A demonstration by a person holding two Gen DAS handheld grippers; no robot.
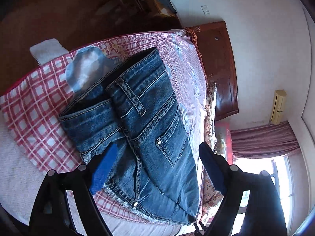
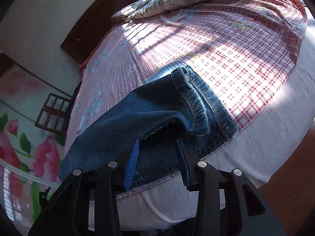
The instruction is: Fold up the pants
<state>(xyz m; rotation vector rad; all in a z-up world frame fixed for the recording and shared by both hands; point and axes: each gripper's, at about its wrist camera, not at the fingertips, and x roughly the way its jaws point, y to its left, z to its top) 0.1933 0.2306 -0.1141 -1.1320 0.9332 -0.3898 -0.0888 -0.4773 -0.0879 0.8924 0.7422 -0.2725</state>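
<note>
Denim pants [image 1: 141,122] lay folded on the bed [image 2: 256,63], long axis running away from the left gripper [image 1: 155,157]; both jaws released, right gripper [image 2: 157,149] nearer, straddling the hem

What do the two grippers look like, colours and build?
Both match: the left gripper and right gripper have black linkage arms with round silver pivot pins. The fingers carry blue pads with a fine ribbed texture. No cables, markings or sleeves are visible.
</note>
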